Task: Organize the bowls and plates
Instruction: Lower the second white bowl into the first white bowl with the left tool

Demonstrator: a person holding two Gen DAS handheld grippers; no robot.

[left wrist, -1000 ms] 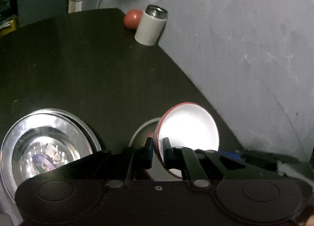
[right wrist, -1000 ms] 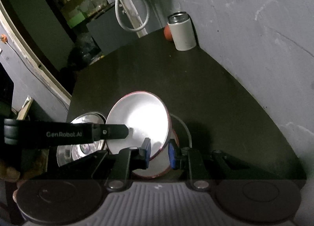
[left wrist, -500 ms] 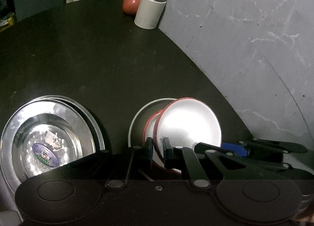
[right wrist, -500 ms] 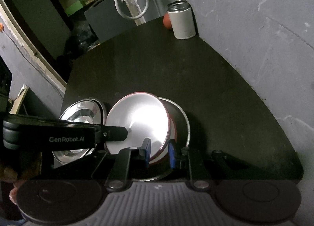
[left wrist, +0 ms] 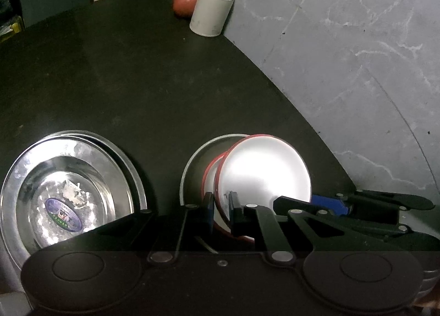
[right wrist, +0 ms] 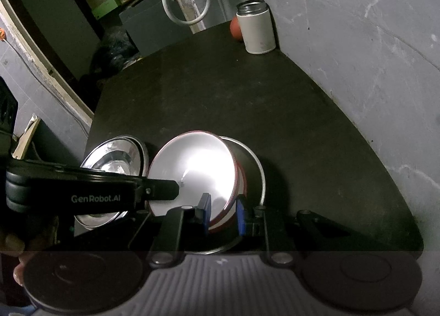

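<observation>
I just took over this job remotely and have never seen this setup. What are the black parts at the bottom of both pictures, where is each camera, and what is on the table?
There is no robot arm: a person carries a hand-held gripper in each hand, each with a camera looking along its two fingers. The left hand-held gripper and the right hand-held gripper both pinch the rim of one red-rimmed white bowl, which tilts over a second red-rimmed bowl inside a steel plate. On the dark table, stacked steel plates lie to the left. At the far corner stand a white canister and a red ball.
</observation>
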